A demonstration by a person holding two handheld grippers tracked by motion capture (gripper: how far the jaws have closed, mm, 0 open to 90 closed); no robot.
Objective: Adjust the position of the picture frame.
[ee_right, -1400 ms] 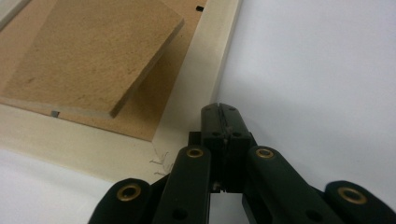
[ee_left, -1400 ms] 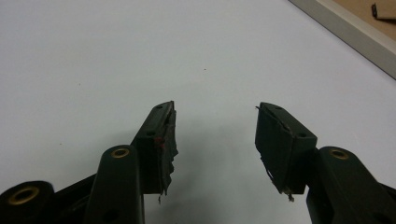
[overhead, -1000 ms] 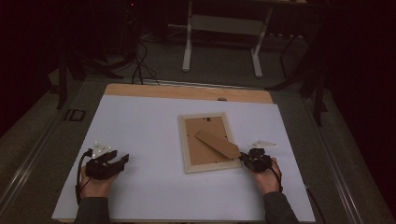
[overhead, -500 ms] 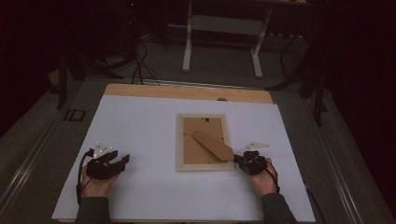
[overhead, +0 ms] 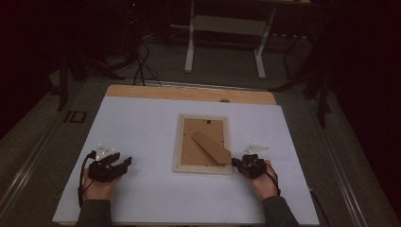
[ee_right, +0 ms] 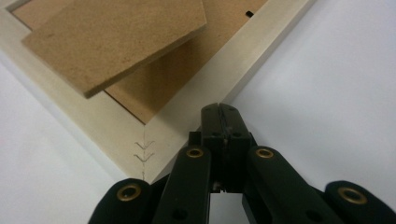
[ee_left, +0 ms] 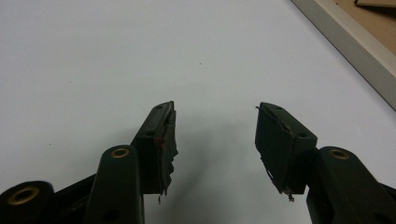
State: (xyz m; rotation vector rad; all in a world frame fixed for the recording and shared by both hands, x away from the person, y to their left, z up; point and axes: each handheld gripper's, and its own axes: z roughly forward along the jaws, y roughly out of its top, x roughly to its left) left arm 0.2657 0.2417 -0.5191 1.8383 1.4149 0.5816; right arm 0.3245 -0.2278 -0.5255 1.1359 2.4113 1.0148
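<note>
Frame positioning is the step we judge to be in hand. The picture frame (overhead: 202,144) lies face down near the middle of the white worktop (overhead: 142,127), its brown backing board (overhead: 196,142) upward and its easel stand (overhead: 211,148) lying slantwise across that board, the stand's lower end reaching toward the frame's near right corner.

The right gripper (overhead: 235,161) sits at that corner. In the right gripper view its jaws are clenched tight with nothing between them, and their tips (ee_right: 223,112) rest against the pale wooden rail (ee_right: 196,112) beside the stapled corner joint (ee_right: 144,151). We read this as a push contact, not a grasp: closed jaws serve as a blunt probe for nudging or squaring the frame on the sheet.

The left gripper (overhead: 126,162) lies well apart from the frame, low over bare worktop on the near left. Its jaws are released and stand wide, with nothing between them; in the left gripper view the frame's rail (ee_left: 355,44) shows at the upper right, some way off.

For the next move we would consider two options:

1. Continue the push. Keep the tips low on the rail so they do not ride up over its edge onto the backing board.
2. Lift the stand. Part the right jaws and bring them to the stand's free end, which overhangs the board in the right gripper view.

For either, we would bring the left gripper to the opposite rail to keep the frame from sliding or pivoting.
</note>
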